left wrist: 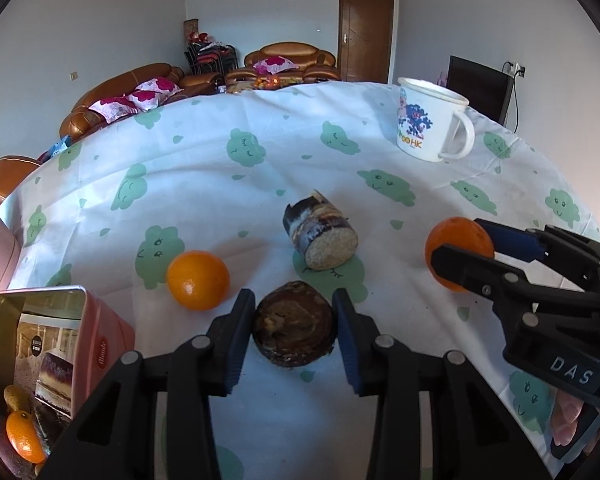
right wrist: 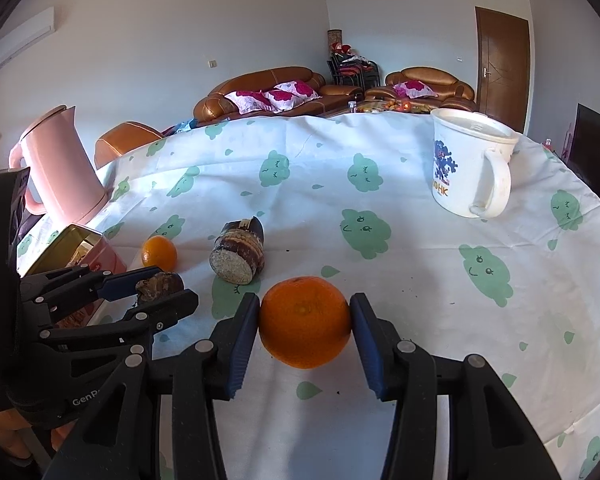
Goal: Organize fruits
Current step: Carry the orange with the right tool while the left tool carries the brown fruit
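My left gripper (left wrist: 294, 309) is shut on a dark brown round chunk (left wrist: 294, 330) that rests on the tablecloth, with both blue pads against its sides. The right wrist view shows that same left gripper (right wrist: 171, 285) from the side, gripping the chunk (right wrist: 160, 281). My right gripper (right wrist: 304, 314) is shut on an orange (right wrist: 304, 332), also low on the cloth; the left wrist view has this orange (left wrist: 452, 232) at the right. A second orange (left wrist: 198, 280) lies loose on the left. A cut stub with a pale end (left wrist: 324, 236) lies between them.
An open pink tin (left wrist: 100, 344) stands at the near left, holding an orange (left wrist: 22, 432) and other pieces. A white printed mug (left wrist: 432, 124) stands far right. A pink kettle (right wrist: 60, 168) sits at the left table edge. Sofas lie beyond the table.
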The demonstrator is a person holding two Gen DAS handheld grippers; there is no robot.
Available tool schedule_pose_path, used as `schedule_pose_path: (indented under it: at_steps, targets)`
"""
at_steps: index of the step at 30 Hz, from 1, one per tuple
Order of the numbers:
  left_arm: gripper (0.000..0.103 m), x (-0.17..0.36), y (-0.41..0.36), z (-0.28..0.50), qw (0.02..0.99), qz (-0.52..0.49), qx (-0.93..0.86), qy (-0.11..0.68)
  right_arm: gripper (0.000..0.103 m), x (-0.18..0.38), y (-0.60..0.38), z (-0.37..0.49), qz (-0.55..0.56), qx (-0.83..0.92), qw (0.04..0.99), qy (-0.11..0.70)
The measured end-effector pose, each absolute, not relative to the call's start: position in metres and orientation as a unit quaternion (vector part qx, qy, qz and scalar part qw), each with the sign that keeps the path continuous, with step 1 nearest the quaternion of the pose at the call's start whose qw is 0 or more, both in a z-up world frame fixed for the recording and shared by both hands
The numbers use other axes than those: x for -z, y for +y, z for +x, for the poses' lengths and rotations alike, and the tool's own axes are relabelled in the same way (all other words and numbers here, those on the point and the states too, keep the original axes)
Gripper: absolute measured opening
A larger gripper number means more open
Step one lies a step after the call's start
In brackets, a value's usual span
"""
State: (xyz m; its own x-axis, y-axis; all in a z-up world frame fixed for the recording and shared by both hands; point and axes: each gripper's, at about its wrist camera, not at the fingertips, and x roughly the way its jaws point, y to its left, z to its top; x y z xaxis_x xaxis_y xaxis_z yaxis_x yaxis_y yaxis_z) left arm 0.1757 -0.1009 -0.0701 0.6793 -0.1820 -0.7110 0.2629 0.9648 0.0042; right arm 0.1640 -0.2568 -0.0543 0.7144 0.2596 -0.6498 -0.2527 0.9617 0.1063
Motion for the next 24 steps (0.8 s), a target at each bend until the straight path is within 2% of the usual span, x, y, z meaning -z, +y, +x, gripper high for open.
schedule_pose_path:
  at_steps: [24]
  targets:
    - [0.041, 0.049, -0.091, 0.151, 0.95, 0.048, 0.088, 0.297, 0.049, 0.043, -0.25, 0.147, -0.017, -0.151, 0.942, 0.3]
